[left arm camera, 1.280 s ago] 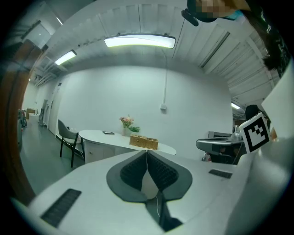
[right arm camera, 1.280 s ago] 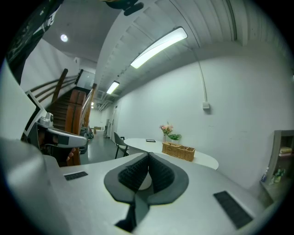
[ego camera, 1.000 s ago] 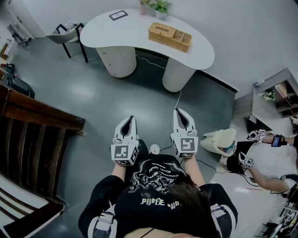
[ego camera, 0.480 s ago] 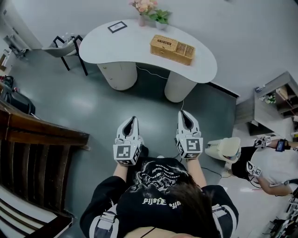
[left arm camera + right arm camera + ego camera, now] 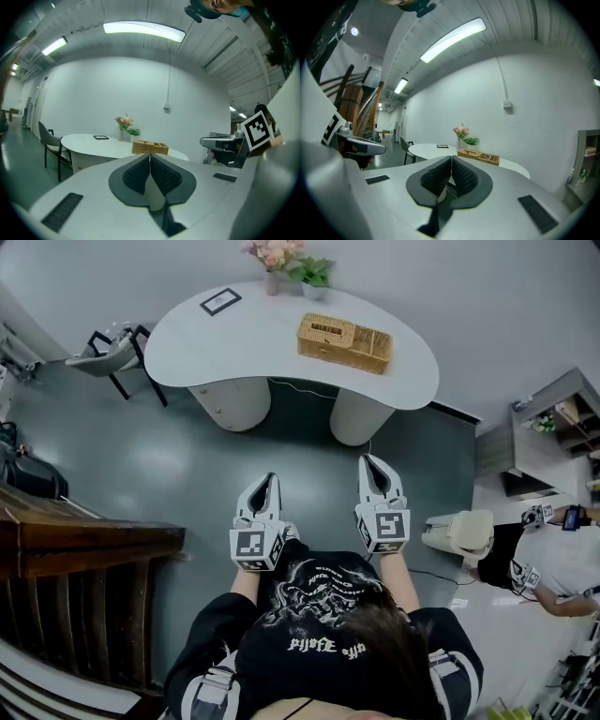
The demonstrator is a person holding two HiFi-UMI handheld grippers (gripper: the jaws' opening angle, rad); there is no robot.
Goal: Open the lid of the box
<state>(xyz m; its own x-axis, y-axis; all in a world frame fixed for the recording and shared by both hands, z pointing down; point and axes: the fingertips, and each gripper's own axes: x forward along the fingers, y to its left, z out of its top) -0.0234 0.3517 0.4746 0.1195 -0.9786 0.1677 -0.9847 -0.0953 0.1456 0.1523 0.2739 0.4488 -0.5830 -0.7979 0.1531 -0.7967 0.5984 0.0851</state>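
Tan woven rectangular box (image 5: 343, 342) sits toward the right end of the white curved table (image 5: 244, 334), lid apparently down. You stand well apart from it. Your left gripper (image 5: 266, 480) and right gripper (image 5: 368, 462) are both pressed together, empty. Approach and lift not yet begun.

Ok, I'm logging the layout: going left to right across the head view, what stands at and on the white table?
chair → black-framed picture → vase of pink flowers → wicker box. The green plant overlaps the box's span, so it is left out.
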